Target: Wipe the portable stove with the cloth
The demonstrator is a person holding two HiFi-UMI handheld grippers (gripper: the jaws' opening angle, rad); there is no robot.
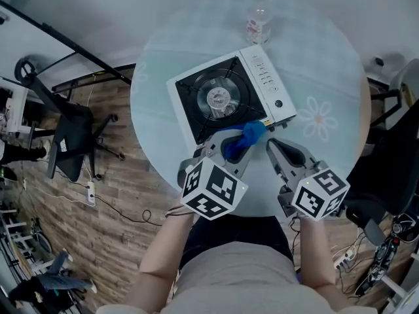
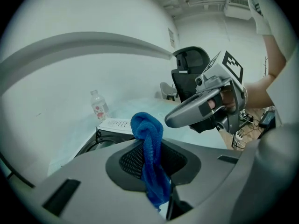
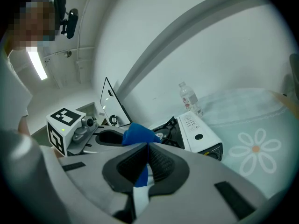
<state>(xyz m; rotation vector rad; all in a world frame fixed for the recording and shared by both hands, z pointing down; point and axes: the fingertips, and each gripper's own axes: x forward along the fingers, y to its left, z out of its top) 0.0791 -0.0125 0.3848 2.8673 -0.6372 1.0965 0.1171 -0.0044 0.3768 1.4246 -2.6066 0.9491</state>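
The white portable stove (image 1: pixel 226 97) with its black burner well sits on the round glass table (image 1: pixel 327 57). My left gripper (image 1: pixel 243 144) is at the stove's near right corner, shut on a blue cloth (image 1: pixel 252 133). In the left gripper view the cloth (image 2: pixel 148 139) is pinched between the pads, and a bunched knot of it sticks out past the tips. My right gripper (image 1: pixel 271 144) is just right of the cloth, above the table, with its jaws shut. In its own view the cloth knot (image 3: pixel 138 133) shows just beyond its tips, with the stove (image 3: pixel 198 134) behind.
A clear water bottle (image 1: pixel 259 19) stands behind the stove at the table's far edge. A flower print (image 1: pixel 319 118) marks the tabletop right of the stove. An office chair (image 1: pixel 72 133) stands on the wood floor at the left, another black chair (image 1: pixel 393 156) at the right.
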